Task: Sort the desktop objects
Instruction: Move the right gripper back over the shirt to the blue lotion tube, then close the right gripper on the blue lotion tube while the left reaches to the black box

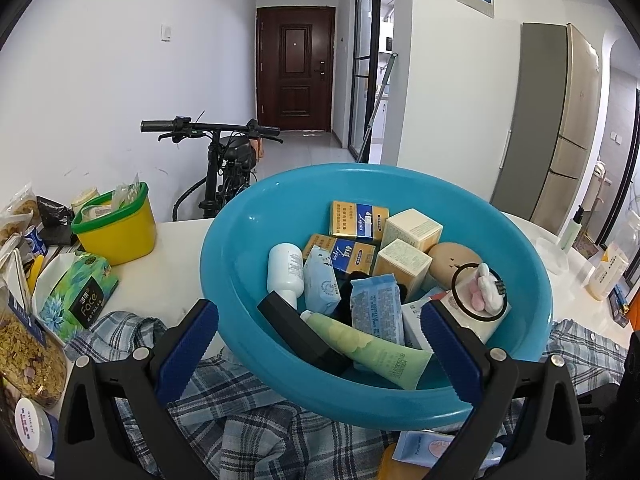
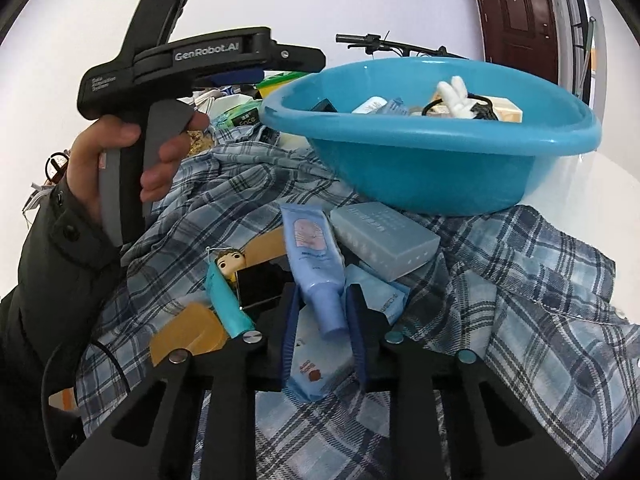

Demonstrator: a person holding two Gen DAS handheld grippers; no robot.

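A blue tube lies on a plaid shirt with its cap end towards me. My right gripper is shut on that cap end. Beside the tube rest a translucent grey box, a blue sachet, a small doll figure and a white packet. Behind them stands a blue basin, which holds boxes, tubes and packets. In the left wrist view my left gripper stands open and wide at the near rim of the basin, holding nothing.
A person's hand holds the left gripper's handle at the left. A yellow tub, a tissue pack and snack bags crowd the table's left side. Bottles stand at the right. A bicycle is parked behind the table.
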